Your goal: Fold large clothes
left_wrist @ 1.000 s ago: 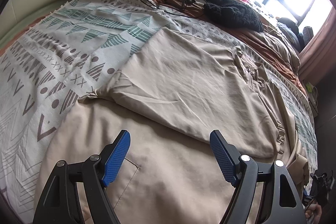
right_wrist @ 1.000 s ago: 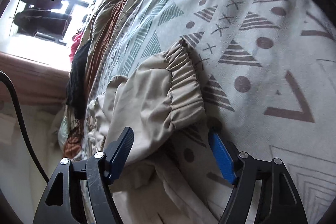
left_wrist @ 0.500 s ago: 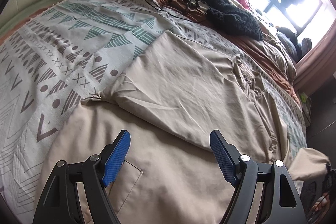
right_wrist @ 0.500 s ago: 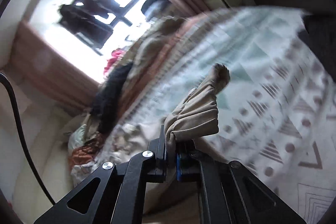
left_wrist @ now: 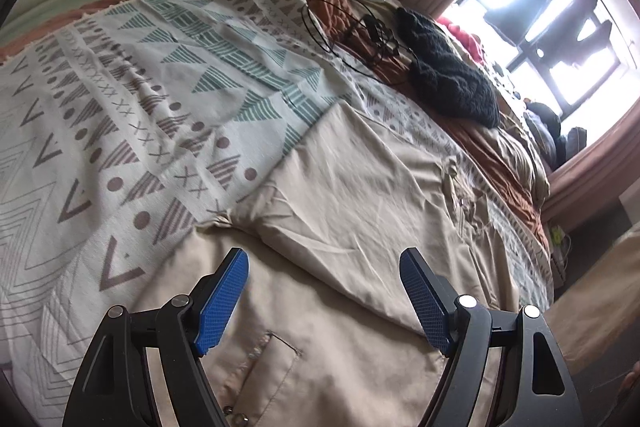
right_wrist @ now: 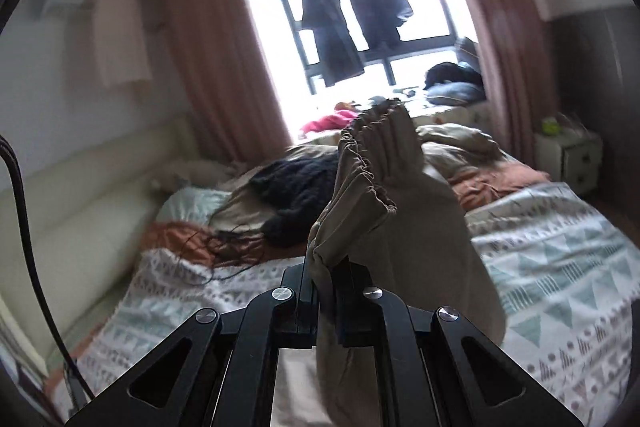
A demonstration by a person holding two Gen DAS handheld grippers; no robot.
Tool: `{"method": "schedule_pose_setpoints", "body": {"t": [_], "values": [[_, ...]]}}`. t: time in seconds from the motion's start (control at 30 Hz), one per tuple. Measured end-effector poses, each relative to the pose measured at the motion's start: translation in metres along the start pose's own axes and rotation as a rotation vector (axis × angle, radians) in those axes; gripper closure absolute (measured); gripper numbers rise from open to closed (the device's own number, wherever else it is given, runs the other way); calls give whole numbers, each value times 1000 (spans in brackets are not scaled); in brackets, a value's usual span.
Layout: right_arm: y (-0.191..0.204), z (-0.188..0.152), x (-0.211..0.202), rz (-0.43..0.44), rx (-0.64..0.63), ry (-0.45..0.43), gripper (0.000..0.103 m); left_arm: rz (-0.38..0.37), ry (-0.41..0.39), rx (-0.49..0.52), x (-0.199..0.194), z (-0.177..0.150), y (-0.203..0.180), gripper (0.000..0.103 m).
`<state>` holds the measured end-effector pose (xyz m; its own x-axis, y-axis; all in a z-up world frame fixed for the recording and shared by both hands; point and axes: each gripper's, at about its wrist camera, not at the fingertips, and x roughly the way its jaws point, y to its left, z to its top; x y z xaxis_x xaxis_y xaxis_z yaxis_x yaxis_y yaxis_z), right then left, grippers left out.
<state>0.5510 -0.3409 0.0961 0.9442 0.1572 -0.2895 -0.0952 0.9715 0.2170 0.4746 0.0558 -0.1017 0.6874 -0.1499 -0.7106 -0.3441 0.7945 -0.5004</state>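
A large beige jacket [left_wrist: 344, 211] lies spread on the patterned bedspread [left_wrist: 120, 115], one part folded over the body. My left gripper [left_wrist: 324, 291] is open, hovering just above the jacket near a pocket seam, holding nothing. My right gripper [right_wrist: 326, 275] is shut on the jacket's sleeve near its elastic cuff [right_wrist: 368, 163] and holds it lifted well above the bed; the cuff stands up in front of the camera. The lifted sleeve also shows at the right edge of the left wrist view [left_wrist: 600, 291].
A black knitted garment [left_wrist: 448, 79] and black cables [left_wrist: 352, 31] lie at the far side of the bed on a rust blanket [left_wrist: 496, 155]. A cream headboard [right_wrist: 80, 187], curtains, a window with hanging coats [right_wrist: 352, 23] and a white nightstand [right_wrist: 572, 155] surround the bed.
My right gripper closed on the sleeve cuff and lifted it off the bedspread, swinging up to face the window. My left gripper stayed open and shifted slightly over the jacket.
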Motion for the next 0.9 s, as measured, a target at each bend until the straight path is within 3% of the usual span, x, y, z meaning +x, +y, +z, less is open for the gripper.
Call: {"method": "schedule_pose_setpoints", "body": {"t": [0.2, 0.4, 0.57, 0.6, 0.63, 0.7, 0.9], "values": [[71, -29, 46, 89, -129, 109, 96, 16, -22, -35, -8, 14, 21, 24], [107, -101, 96, 165, -180, 265, 97, 24, -29, -103, -11, 24, 44, 24], [121, -169, 139, 177, -163, 474, 95, 32, -23, -125, -9, 27, 53, 24], [120, -178, 145, 180, -153, 517, 85, 33, -20, -123, -8, 27, 52, 24], [119, -185, 148, 191, -138, 545, 63, 34, -18, -119, -7, 27, 52, 24], [111, -190, 143, 196, -120, 535, 33, 36, -12, -108, -4, 26, 48, 24], [66, -170, 128, 163, -74, 516, 29, 44, 16, -52, 8, 19, 33, 24]]}}
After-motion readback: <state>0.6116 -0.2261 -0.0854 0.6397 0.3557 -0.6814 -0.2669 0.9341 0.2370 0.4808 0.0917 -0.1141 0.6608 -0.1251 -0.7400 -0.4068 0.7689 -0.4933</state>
